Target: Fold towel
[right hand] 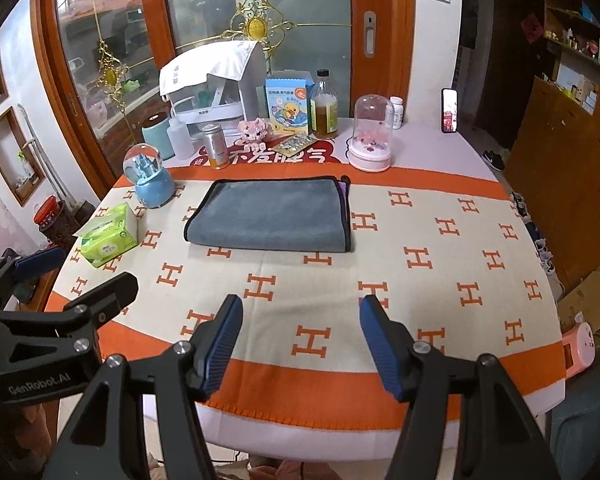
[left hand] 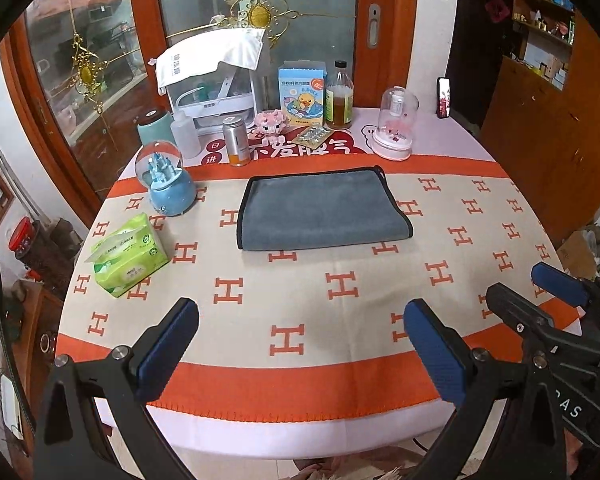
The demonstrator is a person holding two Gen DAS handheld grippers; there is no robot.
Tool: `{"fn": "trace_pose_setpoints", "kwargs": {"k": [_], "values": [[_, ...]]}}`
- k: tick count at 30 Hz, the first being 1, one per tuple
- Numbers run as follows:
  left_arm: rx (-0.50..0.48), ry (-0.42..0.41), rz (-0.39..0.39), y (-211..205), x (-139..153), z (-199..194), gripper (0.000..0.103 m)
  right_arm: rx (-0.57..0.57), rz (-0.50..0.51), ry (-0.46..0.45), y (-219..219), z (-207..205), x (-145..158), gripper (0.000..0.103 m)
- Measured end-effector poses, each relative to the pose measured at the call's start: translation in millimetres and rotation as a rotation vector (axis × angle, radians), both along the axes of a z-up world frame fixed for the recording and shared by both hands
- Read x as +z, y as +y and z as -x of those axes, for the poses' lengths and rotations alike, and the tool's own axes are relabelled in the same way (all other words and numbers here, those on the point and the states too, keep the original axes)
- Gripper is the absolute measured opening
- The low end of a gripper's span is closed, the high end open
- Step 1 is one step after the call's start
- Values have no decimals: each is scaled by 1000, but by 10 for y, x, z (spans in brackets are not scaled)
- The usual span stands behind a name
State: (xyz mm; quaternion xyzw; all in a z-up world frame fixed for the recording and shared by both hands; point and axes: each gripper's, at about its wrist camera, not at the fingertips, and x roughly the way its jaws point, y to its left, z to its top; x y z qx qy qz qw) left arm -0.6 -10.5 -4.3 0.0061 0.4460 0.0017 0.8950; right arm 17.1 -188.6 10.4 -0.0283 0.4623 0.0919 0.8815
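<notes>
A grey towel with black edging (left hand: 322, 210) lies folded flat on the orange-and-cream tablecloth, toward the far middle of the table; it also shows in the right wrist view (right hand: 272, 214). My left gripper (left hand: 300, 320) is open and empty, hovering over the near table edge, well short of the towel. My right gripper (right hand: 300, 320) is open and empty too, beside the left one and also near the front edge. The right gripper shows at the right of the left wrist view (left hand: 540, 280), and the left gripper at the left of the right wrist view (right hand: 80, 268).
A green tissue pack (left hand: 126, 254) and a blue snow globe (left hand: 166, 182) stand left of the towel. Behind it are a can (left hand: 236, 140), bottles, a duck box (left hand: 302, 94), a pink dome (left hand: 396, 124), a phone (left hand: 443, 97) and a covered appliance (left hand: 212, 76).
</notes>
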Motion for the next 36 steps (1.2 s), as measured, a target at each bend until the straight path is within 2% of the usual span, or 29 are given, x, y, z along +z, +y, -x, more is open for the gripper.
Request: {"fn": "trace_pose_setpoints", "kwargs": {"k": [12,19,26,36], "values": [[-25,8,-4,24,-29,123,102,-18,8,2,27,101,5,61],[-6,21,-11,98,-58,147,102,-2,14,-4,96,184,16,61],[-7,26,-15,103,-80,159,102,-11,13,-19,89,212,51,71],[-8,17,-16,92,-84,181,102,-19,12,-15,52,225,52,71]]}}
